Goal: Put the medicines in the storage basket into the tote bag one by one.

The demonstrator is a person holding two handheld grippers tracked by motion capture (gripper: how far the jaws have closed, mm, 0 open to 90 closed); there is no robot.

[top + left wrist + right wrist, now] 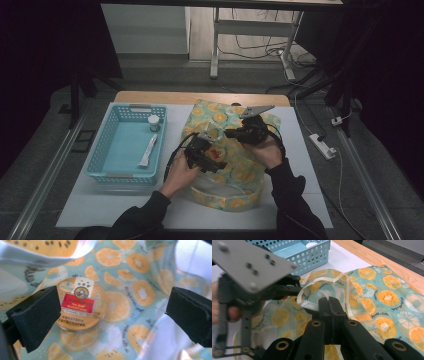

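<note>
Inside fruit-print fabric bag (pixel 235 150), mid-tabletop: round gold tin with red label (pixel 78 303), lying flat. Left gripper (pixel 112 315) over it, jaws apart, tin unheld. Right gripper (pixel 329 305) clamped on bag's rim.

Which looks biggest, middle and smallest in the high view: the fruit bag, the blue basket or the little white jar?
1. The fruit bag and the blue basket look about alike; I won't rank those two.
2. The little white jar in the basket is plainly smallest.
</note>
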